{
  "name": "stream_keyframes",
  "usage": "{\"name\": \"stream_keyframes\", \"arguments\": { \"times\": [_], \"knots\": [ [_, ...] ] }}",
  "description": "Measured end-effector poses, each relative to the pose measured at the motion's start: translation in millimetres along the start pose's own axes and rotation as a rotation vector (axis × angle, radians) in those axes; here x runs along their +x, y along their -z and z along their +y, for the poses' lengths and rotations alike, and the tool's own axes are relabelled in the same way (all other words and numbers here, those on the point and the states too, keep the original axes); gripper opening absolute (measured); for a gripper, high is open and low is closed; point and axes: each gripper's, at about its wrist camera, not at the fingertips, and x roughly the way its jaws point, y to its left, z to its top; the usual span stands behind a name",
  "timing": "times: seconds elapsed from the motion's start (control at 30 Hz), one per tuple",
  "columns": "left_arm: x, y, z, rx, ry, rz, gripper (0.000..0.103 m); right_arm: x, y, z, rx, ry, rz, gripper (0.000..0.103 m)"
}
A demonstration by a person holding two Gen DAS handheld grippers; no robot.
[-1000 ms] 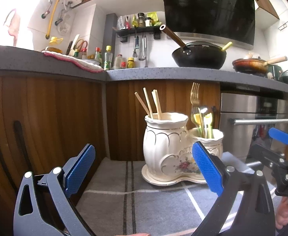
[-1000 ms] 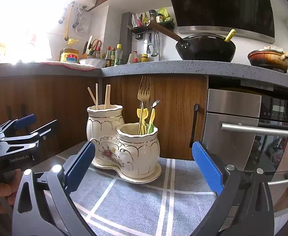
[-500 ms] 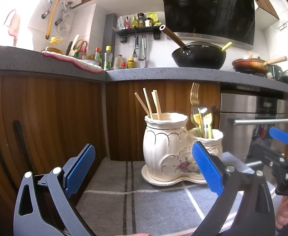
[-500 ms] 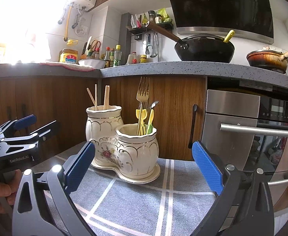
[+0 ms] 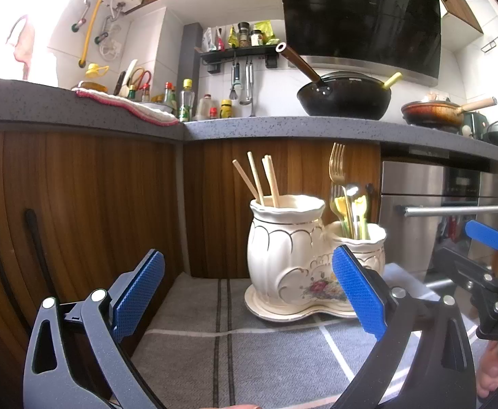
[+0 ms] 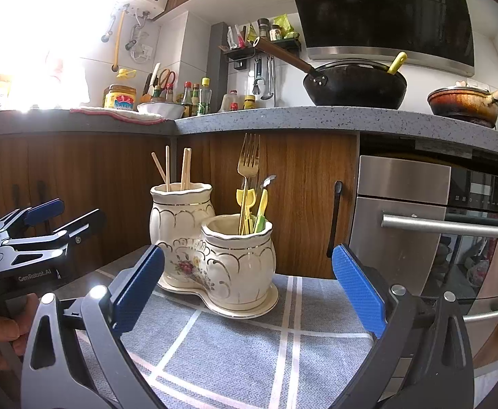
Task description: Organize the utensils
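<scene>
Barely anything has moved since a second ago: your right view has drifted a touch, so the holder sits slightly lower in it, and your left view is the same. So sorting-wise nothing has changed. Chopsticks [image 6: 177, 168] stand in the tall pot [image 6: 181, 225], fork [image 6: 248, 167] and yellow-green pieces [image 6: 261, 209] in the short pot [image 6: 238, 259], all on the grey cloth [image 6: 235, 347]. Both your left hand-held gripper [image 5: 249, 303] and right hand-held gripper [image 6: 249, 301] hang wide apart and empty, short of the holder, touching nothing.
</scene>
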Motion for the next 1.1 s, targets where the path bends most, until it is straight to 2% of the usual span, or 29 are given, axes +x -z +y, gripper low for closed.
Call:
{"name": "stream_keyframes", "arguments": {
  "times": [1.1],
  "knots": [
    [3.9,1.2,-2.3,0.002,0.007,0.010,0.098,0.2,-1.4,0.5,-0.003,-0.003,-0.004,0.097]
  ]
}}
